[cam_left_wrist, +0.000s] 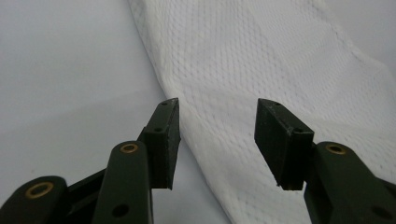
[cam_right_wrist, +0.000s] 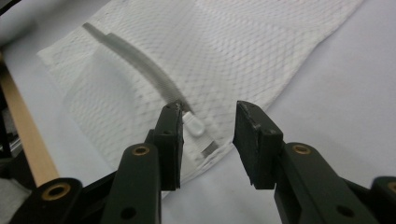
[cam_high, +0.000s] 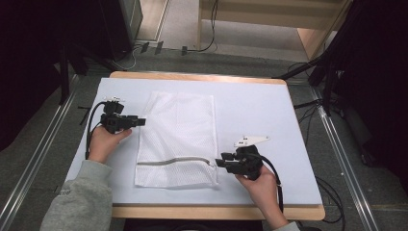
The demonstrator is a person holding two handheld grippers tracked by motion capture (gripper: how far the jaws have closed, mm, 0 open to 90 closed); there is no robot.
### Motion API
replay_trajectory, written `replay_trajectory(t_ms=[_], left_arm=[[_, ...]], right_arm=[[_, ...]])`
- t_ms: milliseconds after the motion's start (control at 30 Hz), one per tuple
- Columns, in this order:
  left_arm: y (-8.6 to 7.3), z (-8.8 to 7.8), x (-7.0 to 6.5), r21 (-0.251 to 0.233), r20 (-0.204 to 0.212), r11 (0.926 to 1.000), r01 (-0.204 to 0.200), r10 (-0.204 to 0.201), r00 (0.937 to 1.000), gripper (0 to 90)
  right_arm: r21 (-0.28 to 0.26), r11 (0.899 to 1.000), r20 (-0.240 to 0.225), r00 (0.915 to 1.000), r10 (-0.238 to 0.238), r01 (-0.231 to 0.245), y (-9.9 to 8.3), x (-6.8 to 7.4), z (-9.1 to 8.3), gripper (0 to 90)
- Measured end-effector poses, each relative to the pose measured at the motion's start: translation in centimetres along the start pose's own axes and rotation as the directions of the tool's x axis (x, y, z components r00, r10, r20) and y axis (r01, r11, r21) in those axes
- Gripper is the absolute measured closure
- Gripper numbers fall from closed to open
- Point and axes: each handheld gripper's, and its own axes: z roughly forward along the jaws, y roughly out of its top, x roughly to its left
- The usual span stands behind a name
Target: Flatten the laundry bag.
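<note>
Broad table topped with a pale blue-grey sheet (cam_high: 269, 110), wooden edge along the near and far sides. Flat in the middle of it, a white rectangular mesh laundry bag (cam_high: 178, 134), long side running away from the person, a grey zipper (cam_high: 175, 160) crossing its near end with the small translucent pull (cam_right_wrist: 194, 125) at the right-hand corner. At the bag's left edge, about halfway up, the black left gripper (cam_high: 143, 121), held level in a hand (cam_high: 107, 142) with a grey sleeve; jaws parted fairly wide, nothing between the pads, the mesh edge lying just beyond the tips. At the bag's near right corner, the black right gripper (cam_high: 217, 162) with its grey three-cornered plate, in the other hand (cam_high: 262, 185); jaws moderately apart, gripping nothing, the zipper pull just ahead of the left pad.
</note>
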Motion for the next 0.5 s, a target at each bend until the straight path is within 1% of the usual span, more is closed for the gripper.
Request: replay_trajectory(t_ms=[133,167,267,300,333,400,433,500], left_arm=[[-1.0,-0.7,-0.6,0.003,0.002,1.0,0.0,0.0,1.0,49.6],[-1.1,-0.9,-0.7,0.004,0.002,1.0,-0.004,0.004,1.0,49.3],[-1.8,-1.3,-1.1,-0.001,0.004,1.0,0.002,-0.002,1.0,48.9],[-1.9,-1.4,-1.2,0.0,0.007,1.0,-0.001,0.001,1.0,48.7],[-2.2,-1.6,-1.3,-0.003,0.008,1.0,0.004,-0.004,1.0,48.2],[-2.6,-1.7,-1.5,-0.003,0.01,1.0,0.009,-0.009,0.9999,47.7],[-2.7,-1.8,-1.6,0.001,0.009,1.0,0.004,-0.004,0.9999,47.6],[-3.1,-1.9,-1.7,0.001,0.009,1.0,0.008,-0.008,0.9999,47.4]], right_arm=[[-0.008,1.0,0.017,0.9998,-0.001,0.002,0.7,-1.2,1.0,62.1],[-0.013,1.0,0.022,0.9997,-0.008,0.009,0.9,-1.6,1.4,61.8],[-0.008,1.0,0.039,0.9992,-0.013,0.013,1.4,-2.3,2.2,61.0],[-0.007,1.0,0.039,0.9992,-0.009,0.01,1.6,-2.6,2.5,60.9],[-0.01,1.0,0.038,0.9993,-0.005,0.005,1.7,-2.8,2.7,60.9],[-0.008,1.0,0.057,0.9984,0.001,-0.001,2.0,-3.4,3.3,60.7],[-0.001,1.0,0.066,0.9978,0.007,-0.007,2.2,-3.7,3.6,60.4],[0.007,1.0,0.073,0.9972,0.016,-0.017,2.5,-4.1,4.1,60.4]])
